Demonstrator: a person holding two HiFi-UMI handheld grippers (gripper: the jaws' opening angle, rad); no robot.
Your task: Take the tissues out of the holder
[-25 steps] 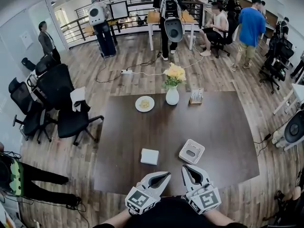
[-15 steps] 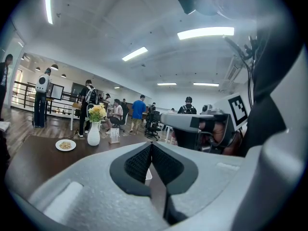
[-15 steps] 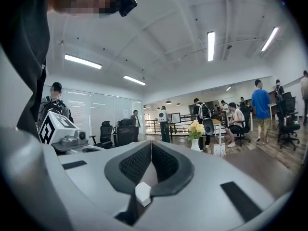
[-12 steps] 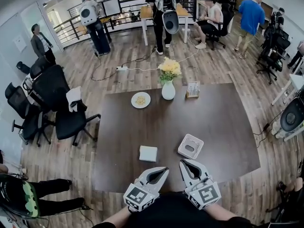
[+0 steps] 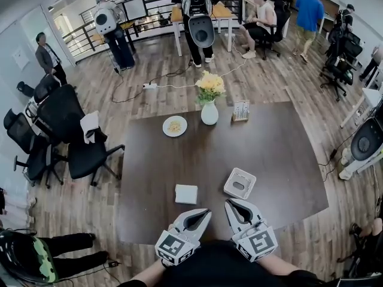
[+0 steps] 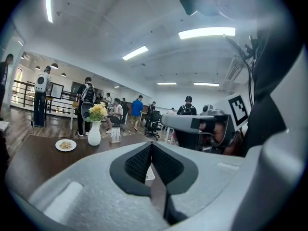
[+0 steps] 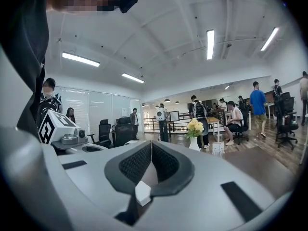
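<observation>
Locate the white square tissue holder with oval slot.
Head view: the holder sits on the dark table, just beyond the right gripper, right of the flat white square.

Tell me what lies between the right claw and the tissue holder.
Only bare dark table between right claw and tissue holder, per the head view.

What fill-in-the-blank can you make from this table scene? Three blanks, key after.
The vase holds ___ flowers.
The left claw and the right claw both have their jaws ___.
The tissue holder lies on the table nearer the ___ claw.
Missing words: yellow; shut; right.
</observation>
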